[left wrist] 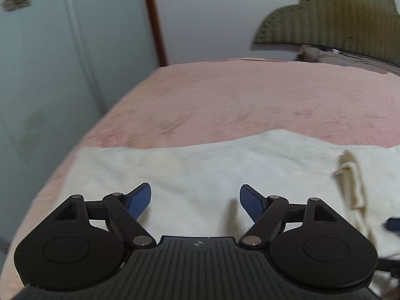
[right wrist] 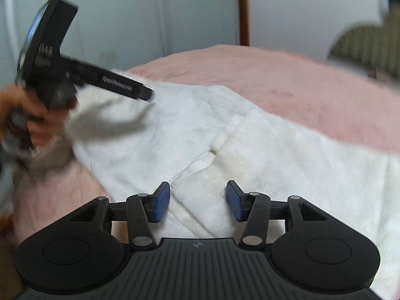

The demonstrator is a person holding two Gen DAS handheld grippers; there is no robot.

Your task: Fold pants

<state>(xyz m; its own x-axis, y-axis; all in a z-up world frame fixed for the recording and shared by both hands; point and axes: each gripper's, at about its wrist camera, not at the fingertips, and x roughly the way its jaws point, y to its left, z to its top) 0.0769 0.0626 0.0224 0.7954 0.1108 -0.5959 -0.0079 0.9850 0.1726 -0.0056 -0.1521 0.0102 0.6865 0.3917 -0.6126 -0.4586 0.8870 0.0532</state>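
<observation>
Cream-white woven cotton pants (right wrist: 225, 135) lie flat on a pink, softly napped bedspread (left wrist: 250, 95), spread across its near part. In the right wrist view the cloth shows a faint crinkled weave, a stitched seam running on the diagonal, and a fly with a small dark button gap near its upper end. In the left wrist view the same pants (left wrist: 200, 170) form a pale band with a straight far edge; a narrow folded strip of the fabric stands up as a ridge at the right.

The left gripper (left wrist: 195, 201), of matte black plastic with ribbed housing, round pivot discs and flat blue textured pads (left wrist: 141, 200), hangs over the cloth with its jaws wide apart and nothing between them. From the right wrist view this tool (right wrist: 147, 95) appears blurred at upper left, held by a hand (right wrist: 37, 115), its shadow cast on the pants.

The right gripper (right wrist: 198, 200), of identical build, has its jaws moderately apart, straddling the seam region without pressing the cloth; its blue pads (right wrist: 161, 201) are clear of the fabric.

Behind the bed stand pale frosted panels (left wrist: 50, 62), a reddish-brown wooden post (left wrist: 155, 25), and an olive, ribbed, scallop-edged padded headboard (left wrist: 325, 20).
</observation>
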